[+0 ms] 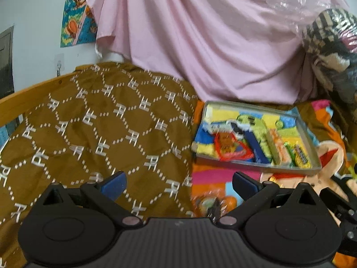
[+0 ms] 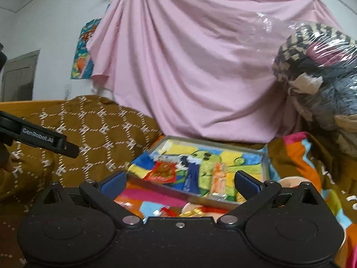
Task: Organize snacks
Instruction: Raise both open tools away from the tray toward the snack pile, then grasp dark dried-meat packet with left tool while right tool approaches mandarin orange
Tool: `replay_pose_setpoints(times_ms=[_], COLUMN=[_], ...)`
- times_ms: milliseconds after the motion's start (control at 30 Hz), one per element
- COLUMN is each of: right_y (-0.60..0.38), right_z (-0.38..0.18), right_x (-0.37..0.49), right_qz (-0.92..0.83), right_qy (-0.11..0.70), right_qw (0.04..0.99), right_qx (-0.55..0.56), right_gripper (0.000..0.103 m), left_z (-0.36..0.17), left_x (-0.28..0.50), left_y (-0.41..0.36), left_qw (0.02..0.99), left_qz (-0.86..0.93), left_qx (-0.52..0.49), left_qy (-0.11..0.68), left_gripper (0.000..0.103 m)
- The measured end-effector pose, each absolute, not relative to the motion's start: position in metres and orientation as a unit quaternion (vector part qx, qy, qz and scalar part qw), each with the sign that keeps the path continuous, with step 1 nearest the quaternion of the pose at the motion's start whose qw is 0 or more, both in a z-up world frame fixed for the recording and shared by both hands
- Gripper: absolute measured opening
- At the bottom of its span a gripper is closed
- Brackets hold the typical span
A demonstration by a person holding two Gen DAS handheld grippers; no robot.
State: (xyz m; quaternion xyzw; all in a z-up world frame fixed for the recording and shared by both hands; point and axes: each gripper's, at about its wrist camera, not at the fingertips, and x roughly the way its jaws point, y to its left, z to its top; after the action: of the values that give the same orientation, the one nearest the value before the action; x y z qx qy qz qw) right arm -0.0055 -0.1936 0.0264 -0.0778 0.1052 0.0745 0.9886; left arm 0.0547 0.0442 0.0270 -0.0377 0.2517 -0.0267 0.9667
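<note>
A shallow grey tray [image 1: 310, 138] [image 2: 265, 163] with a colourful cartoon lining lies on the bed. Inside it lie a red snack packet [image 1: 229, 147] [image 2: 162, 172], a dark blue packet [image 1: 256, 145] [image 2: 191, 178], an orange-and-green bar [image 1: 279, 149] [image 2: 218, 174] and a yellow-green packet [image 1: 301, 156]. My left gripper [image 1: 179, 184] is open and empty, low and left of the tray, above the brown pillow's edge. My right gripper [image 2: 179, 183] is open and empty just in front of the tray. Loose wrapped snacks [image 2: 191, 212] [image 1: 209, 203] lie on the blanket near the grippers.
A brown patterned pillow [image 1: 100, 129] [image 2: 93, 134] fills the left. A pink sheet [image 1: 200, 44] [image 2: 189, 67] hangs behind the tray. A plastic-wrapped bundle [image 1: 330, 51] [image 2: 319, 73] sits at the right. The colourful blanket [image 1: 330, 138] [image 2: 301, 167] covers the bed. The left gripper's body [image 2: 40, 137] juts in from the left.
</note>
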Motion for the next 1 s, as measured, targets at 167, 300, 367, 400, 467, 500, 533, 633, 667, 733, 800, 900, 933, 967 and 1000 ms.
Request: replay_pose_setpoints(times_ms=[167, 300, 367, 400, 467, 500, 533, 633, 667, 733, 800, 900, 933, 967, 1000], right_y=[-0.185, -0.178, -0.175, -0.173, -0.17, -0.169, -0.167, -0.165, -0.164, -0.164, -0.163, -0.162, -0.162, -0.162, -0.161], right_z=[0.018, 0.01, 0.005, 0.002, -0.002, -0.004, -0.005, -0.009, -0.01, -0.012, -0.014, -0.018, -0.019, -0.021, -0.023], right_x=[-0.006, 0.0, 0.004, 0.006, 0.009, 0.01, 0.011, 0.012, 0.012, 0.014, 0.017, 0.024, 0.027, 0.029, 0.032], right_qz=[0.089, 0.095, 0.097, 0.098, 0.101, 0.102, 0.104, 0.107, 0.109, 0.111, 0.114, 0.121, 0.125, 0.129, 0.134], right_qy=[0.132, 0.156, 0.174, 0.182, 0.196, 0.2, 0.204, 0.214, 0.217, 0.22, 0.222, 0.227, 0.229, 0.232, 0.234], right_qw=[0.983, 0.977, 0.973, 0.97, 0.966, 0.964, 0.962, 0.957, 0.956, 0.952, 0.947, 0.939, 0.936, 0.933, 0.931], right_qx=[-0.095, -0.111, -0.12, -0.126, -0.137, -0.143, -0.148, -0.161, -0.167, -0.182, -0.201, -0.228, -0.235, -0.241, -0.247], right_gripper=[0.102, 0.102, 0.102, 0.102, 0.102, 0.102, 0.102, 0.102, 0.102, 0.102, 0.102, 0.102, 0.102, 0.102, 0.102], left_z=[0.007, -0.005, -0.012, -0.016, -0.023, -0.026, -0.028, -0.033, -0.035, -0.037, -0.039, -0.041, -0.042, -0.043, -0.044], left_x=[0.057, 0.062, 0.065, 0.067, 0.072, 0.075, 0.077, 0.079, 0.08, 0.082, 0.085, 0.089, 0.09, 0.092, 0.092], left_y=[0.045, 0.041, 0.037, 0.035, 0.032, 0.031, 0.03, 0.027, 0.026, 0.025, 0.023, 0.02, 0.018, 0.015, 0.014], left_qw=[0.956, 0.948, 0.944, 0.942, 0.938, 0.935, 0.933, 0.93, 0.929, 0.927, 0.926, 0.926, 0.925, 0.925, 0.925], left_qz=[-0.028, -0.037, -0.042, -0.043, -0.044, -0.046, -0.048, -0.052, -0.053, -0.057, -0.063, -0.07, -0.072, -0.074, -0.076], left_qx=[-0.031, -0.017, -0.01, -0.005, 0.005, 0.008, 0.011, 0.02, 0.025, 0.035, 0.043, 0.056, 0.061, 0.068, 0.074], left_qy=[0.29, 0.315, 0.326, 0.332, 0.345, 0.351, 0.357, 0.364, 0.365, 0.368, 0.37, 0.368, 0.367, 0.366, 0.365], left_gripper=[0.103, 0.103, 0.103, 0.103, 0.103, 0.103, 0.103, 0.103, 0.103, 0.103, 0.103, 0.103, 0.103, 0.103, 0.103])
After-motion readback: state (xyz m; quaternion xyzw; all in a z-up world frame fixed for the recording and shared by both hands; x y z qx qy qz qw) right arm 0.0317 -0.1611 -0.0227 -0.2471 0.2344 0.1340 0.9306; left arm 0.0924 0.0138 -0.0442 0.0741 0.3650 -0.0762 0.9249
